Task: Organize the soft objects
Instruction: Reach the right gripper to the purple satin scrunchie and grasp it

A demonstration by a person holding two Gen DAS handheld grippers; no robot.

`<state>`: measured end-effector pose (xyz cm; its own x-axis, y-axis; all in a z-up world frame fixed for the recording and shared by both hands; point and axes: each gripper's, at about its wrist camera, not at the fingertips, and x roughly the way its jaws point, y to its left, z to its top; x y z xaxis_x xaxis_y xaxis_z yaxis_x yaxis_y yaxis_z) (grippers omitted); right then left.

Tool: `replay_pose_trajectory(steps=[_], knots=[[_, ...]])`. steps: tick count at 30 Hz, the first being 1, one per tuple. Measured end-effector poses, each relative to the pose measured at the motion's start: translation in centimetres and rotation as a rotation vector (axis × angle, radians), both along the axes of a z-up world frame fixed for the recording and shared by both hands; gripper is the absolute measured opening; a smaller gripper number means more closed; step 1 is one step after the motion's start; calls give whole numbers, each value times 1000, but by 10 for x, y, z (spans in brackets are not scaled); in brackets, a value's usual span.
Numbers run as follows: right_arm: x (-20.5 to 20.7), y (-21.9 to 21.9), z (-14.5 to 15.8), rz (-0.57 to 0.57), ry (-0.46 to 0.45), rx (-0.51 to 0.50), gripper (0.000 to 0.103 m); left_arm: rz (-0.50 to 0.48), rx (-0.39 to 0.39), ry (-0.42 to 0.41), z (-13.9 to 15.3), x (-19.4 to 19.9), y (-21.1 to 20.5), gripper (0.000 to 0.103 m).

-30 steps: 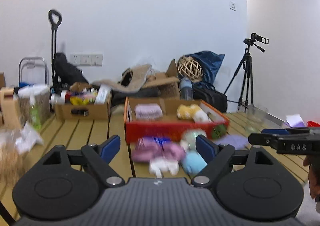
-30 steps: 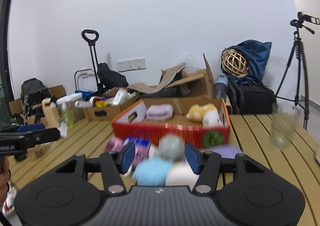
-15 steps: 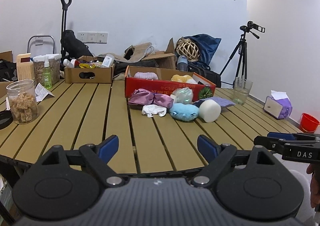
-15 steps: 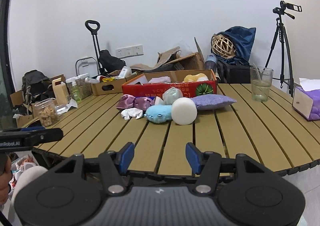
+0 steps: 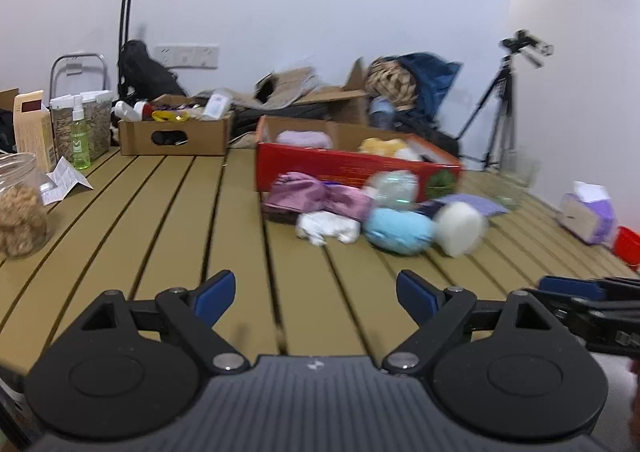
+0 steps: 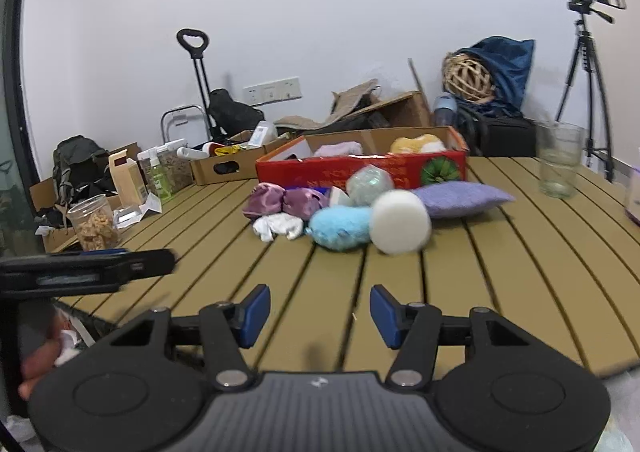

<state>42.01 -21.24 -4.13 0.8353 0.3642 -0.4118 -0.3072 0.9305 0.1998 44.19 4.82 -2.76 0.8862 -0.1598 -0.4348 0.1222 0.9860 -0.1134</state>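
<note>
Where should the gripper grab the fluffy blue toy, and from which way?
Probably grip the blue toy across its plump middle, coming from the near table edge. It lies long-ways, bare table in front of it. The white roll presses its right end and a white cloth lies by its left, so the ends are crowded. The right gripper, empty with jaws closing, would need to open wider.

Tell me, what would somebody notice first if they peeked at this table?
Probably the heap of soft toys in the middle of the slatted table: a fluffy blue plush touching a white foam cylinder, with a lilac pillow behind. Just beyond stands a bright red box with more soft things inside.
</note>
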Motion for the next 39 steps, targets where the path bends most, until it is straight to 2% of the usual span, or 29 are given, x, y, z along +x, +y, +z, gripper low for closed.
replay_pose_trajectory(steps=[9, 13, 14, 16, 17, 19, 20, 24, 25, 27, 30, 35, 37, 39], knots=[[121, 32, 21, 81, 10, 48, 42, 33, -162, 41, 19, 143, 19, 84], [179, 46, 19, 81, 33, 43, 37, 52, -253, 100, 5, 185, 26, 68], [194, 50, 15, 86, 41, 37, 35, 41, -275, 118, -3, 189, 29, 66], [213, 55, 4, 87, 75, 44, 32, 2, -294, 166, -18, 195, 31, 51], [222, 57, -4, 96, 99, 61, 30, -16, -313, 173, -23, 196, 34, 50], [231, 58, -16, 96, 137, 89, 30, -36, -328, 174, -25, 194, 37, 43], [231, 59, -18, 99, 139, 94, 30, -47, -332, 171, -26, 194, 38, 40], [235, 66, -22, 124, 154, 79, 29, -92, -382, 193, -29, 197, 44, 18], [235, 65, -24, 124, 152, 88, 27, -90, -379, 191, -28, 196, 42, 18], [232, 66, -23, 134, 134, 89, 15, -90, -352, 178, -26, 194, 38, 17], [221, 72, -12, 134, 80, 58, 9, -84, -323, 121, -13, 182, 35, 14], [169, 75, 31, 144, -101, 32, 9, -76, -285, -57, 32, 125, 29, 14], [137, 71, 46, 142, -164, 17, 9, -89, -294, -90, 45, 99, 24, 14], [111, 63, 57, 138, -186, 18, 9, -110, -298, -107, 53, 74, 18, 14]])
